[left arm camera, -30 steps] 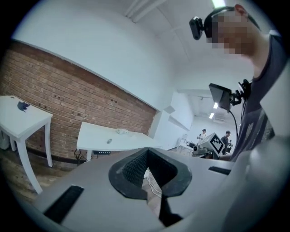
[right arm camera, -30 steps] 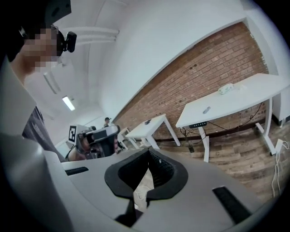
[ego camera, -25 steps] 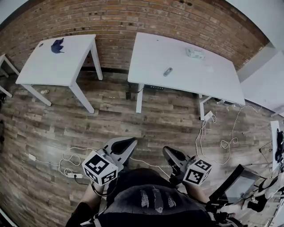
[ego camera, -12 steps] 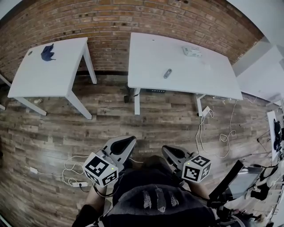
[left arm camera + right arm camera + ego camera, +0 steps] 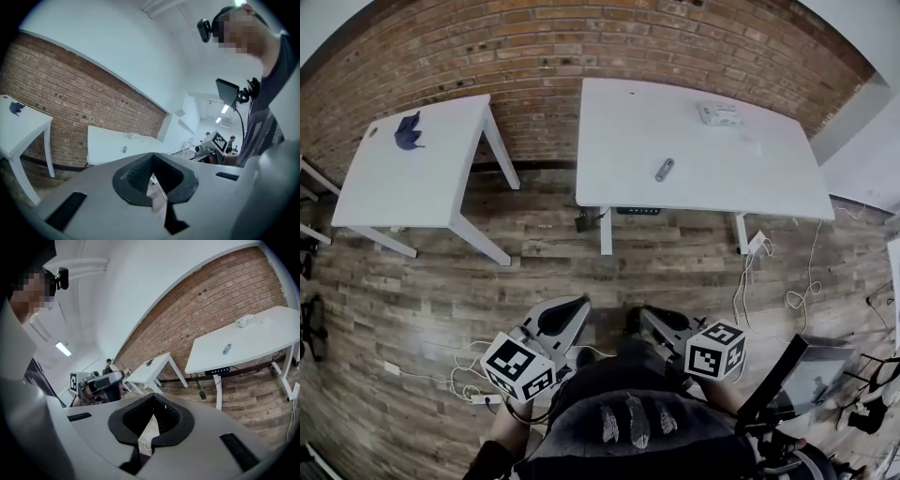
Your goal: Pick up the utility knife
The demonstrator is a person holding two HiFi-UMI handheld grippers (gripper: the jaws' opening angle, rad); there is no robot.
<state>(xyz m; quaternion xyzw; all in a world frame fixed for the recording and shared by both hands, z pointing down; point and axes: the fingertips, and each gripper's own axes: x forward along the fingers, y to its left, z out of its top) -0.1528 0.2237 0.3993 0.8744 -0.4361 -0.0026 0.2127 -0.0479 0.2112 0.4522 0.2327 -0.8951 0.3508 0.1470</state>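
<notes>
The utility knife is a small grey bar lying near the middle of the large white table by the brick wall; it also shows as a speck in the left gripper view and the right gripper view. My left gripper and right gripper hang low over the wood floor close to my body, far short of the table. Both are shut with nothing between the jaws.
A smaller white table at the left carries a dark blue object. A pale flat item lies at the big table's far right. Cables and a power strip run across the floor. A monitor on a stand is at my right.
Both tables sit a little lower and nearer in the head view than a second ago. Both grippers shifted slightly and stayed shut.
</notes>
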